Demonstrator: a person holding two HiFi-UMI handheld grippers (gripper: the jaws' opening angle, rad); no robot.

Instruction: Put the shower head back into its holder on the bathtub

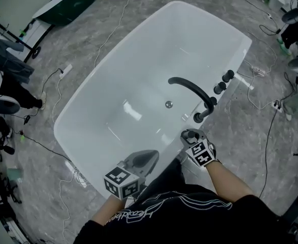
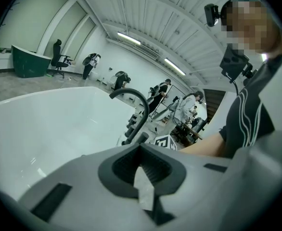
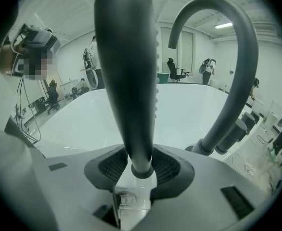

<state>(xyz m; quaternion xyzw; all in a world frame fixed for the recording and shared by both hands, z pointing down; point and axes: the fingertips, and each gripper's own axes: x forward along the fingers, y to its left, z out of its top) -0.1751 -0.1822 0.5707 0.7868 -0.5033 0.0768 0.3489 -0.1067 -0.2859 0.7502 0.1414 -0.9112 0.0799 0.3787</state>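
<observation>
The right gripper [image 3: 140, 170] has its fingers clamped on the shower head [image 3: 126, 71], upright between them over the tub [image 3: 189, 114] rim, with the faucet [image 3: 237, 81] just to their right. The left gripper [image 2: 143, 172] has its fingers pressed together, empty.

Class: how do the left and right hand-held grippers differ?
The left hand-held gripper is shut and empty; the right hand-held gripper clamps the shower head. The left hangs over the bathtub rim; the right sits beside the faucet. Both are grey.

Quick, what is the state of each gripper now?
Left gripper: closed, empty.
Right gripper: closed on the shower head.
</observation>
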